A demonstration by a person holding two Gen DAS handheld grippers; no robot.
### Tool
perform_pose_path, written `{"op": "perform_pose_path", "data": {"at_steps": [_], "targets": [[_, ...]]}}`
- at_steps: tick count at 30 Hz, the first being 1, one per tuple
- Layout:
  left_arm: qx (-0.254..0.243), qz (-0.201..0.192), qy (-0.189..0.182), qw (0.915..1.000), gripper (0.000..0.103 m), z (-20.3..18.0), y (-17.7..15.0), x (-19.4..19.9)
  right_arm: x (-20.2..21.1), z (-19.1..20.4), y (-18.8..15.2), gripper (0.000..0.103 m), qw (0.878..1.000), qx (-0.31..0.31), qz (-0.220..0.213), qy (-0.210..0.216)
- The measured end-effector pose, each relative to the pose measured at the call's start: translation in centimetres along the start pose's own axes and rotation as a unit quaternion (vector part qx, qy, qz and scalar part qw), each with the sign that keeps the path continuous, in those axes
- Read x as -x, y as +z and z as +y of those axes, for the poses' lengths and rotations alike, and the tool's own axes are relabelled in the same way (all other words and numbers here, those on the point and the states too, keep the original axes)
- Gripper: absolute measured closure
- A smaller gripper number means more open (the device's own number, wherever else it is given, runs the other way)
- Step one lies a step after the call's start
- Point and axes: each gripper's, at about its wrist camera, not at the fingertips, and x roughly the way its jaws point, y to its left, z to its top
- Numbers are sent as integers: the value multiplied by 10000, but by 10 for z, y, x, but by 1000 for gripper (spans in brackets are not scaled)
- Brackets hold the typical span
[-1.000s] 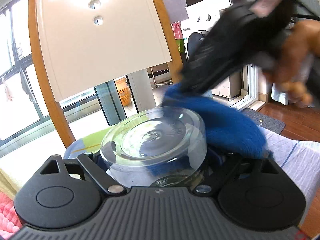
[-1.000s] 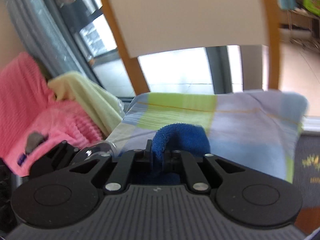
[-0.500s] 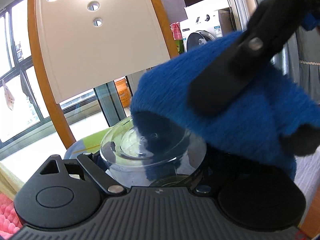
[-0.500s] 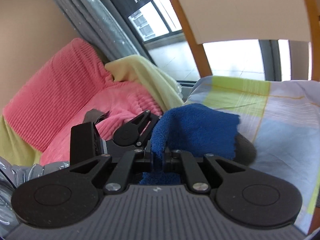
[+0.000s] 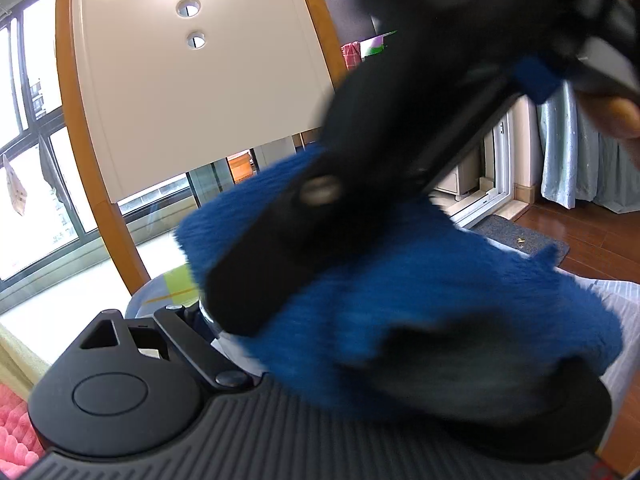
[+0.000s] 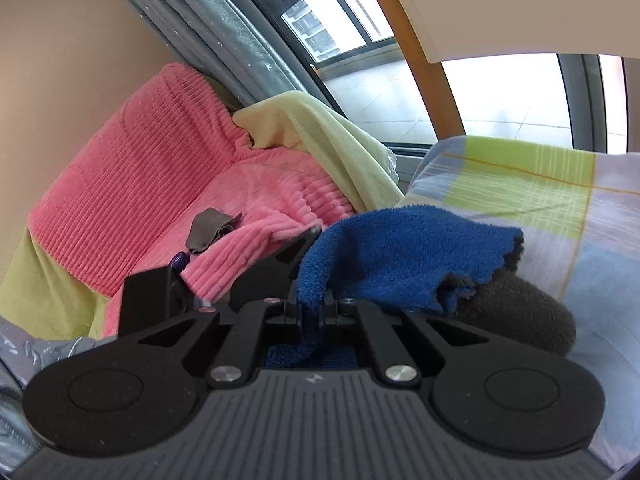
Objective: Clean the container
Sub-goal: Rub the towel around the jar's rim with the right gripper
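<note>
My right gripper (image 6: 312, 304) is shut on a blue fleece cloth (image 6: 392, 256), which drapes forward over its fingers. In the left wrist view that cloth (image 5: 420, 304) and the black right gripper (image 5: 360, 184) lie right across my left gripper and hide the clear glass container almost wholly; only a sliver of its rim (image 5: 206, 316) shows beside the left finger (image 5: 188, 336). My left gripper's body (image 6: 160, 300) shows at the left of the right wrist view.
A wooden chair back (image 5: 192, 80) stands behind. A checked cloth (image 6: 560, 208) covers the seat. A pink ribbed blanket (image 6: 160, 184) and a yellow cloth (image 6: 320, 132) lie to the left. A dark grey fuzzy thing (image 6: 520, 312) lies under the blue cloth.
The right gripper has brought the blue cloth down over the glass container, which was in plain view in my left gripper and is now covered.
</note>
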Motion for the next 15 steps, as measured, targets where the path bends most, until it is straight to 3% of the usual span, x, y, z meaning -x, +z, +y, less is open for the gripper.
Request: {"op": "perform_pose_path", "data": {"at_steps": [9, 15], "targets": [[-7, 33, 6, 10000, 12, -1, 2, 2, -12, -4, 11, 101, 9989, 206, -353, -231], [-42, 25, 9, 10000, 12, -2, 2, 4, -13, 1, 12, 101, 9903, 519, -836, -982]]}}
